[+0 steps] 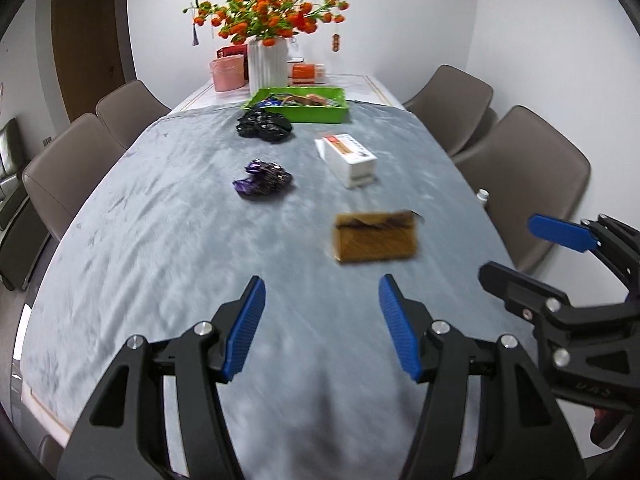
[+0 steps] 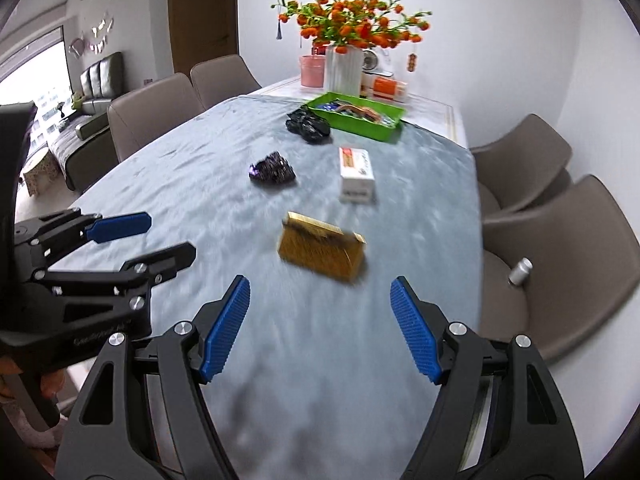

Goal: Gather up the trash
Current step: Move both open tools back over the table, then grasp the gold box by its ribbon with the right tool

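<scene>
Left gripper (image 1: 322, 326) empty and agape, right gripper (image 2: 320, 330) likewise, gold box (image 2: 322, 250) ahead

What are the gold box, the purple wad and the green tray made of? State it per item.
Gold box: likely printed cardboard with a shiny gold finish; flat faces, sharp edges, though blurred.
Purple wad: probably crinkled foil or plastic wrapper; glossy, creased.
Green tray: looks like moulded plastic; smooth, uniform colour, rounded rim.
</scene>
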